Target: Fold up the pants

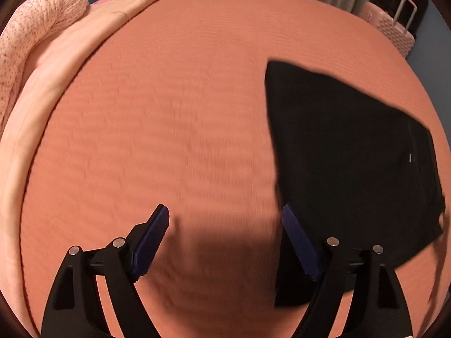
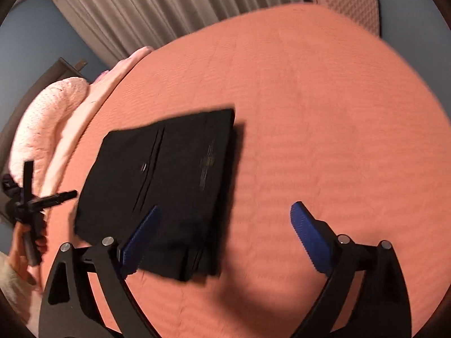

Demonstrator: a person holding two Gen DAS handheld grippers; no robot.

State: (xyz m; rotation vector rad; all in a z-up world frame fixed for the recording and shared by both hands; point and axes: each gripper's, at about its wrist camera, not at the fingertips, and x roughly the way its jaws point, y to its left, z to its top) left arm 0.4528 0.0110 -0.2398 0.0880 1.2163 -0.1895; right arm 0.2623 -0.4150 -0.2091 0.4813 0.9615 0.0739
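The black pants [image 1: 352, 169] lie folded into a flat, layered rectangle on the orange bedspread [image 1: 169, 112]. In the right wrist view the pants [image 2: 169, 174] sit left of centre. My left gripper [image 1: 225, 214] is open and empty, above the bed just left of the pants' near edge. My right gripper [image 2: 225, 211] is open and empty, above the pants' near right corner. The left gripper also shows in the right wrist view [image 2: 28, 202], held in a hand at the far left.
A pale pink folded blanket [image 1: 70, 56] and a knitted pink throw [image 1: 33, 28] lie along the bed's left side. A pink suitcase [image 1: 394, 28] stands past the far right corner. Grey curtains [image 2: 141, 8] hang behind the bed.
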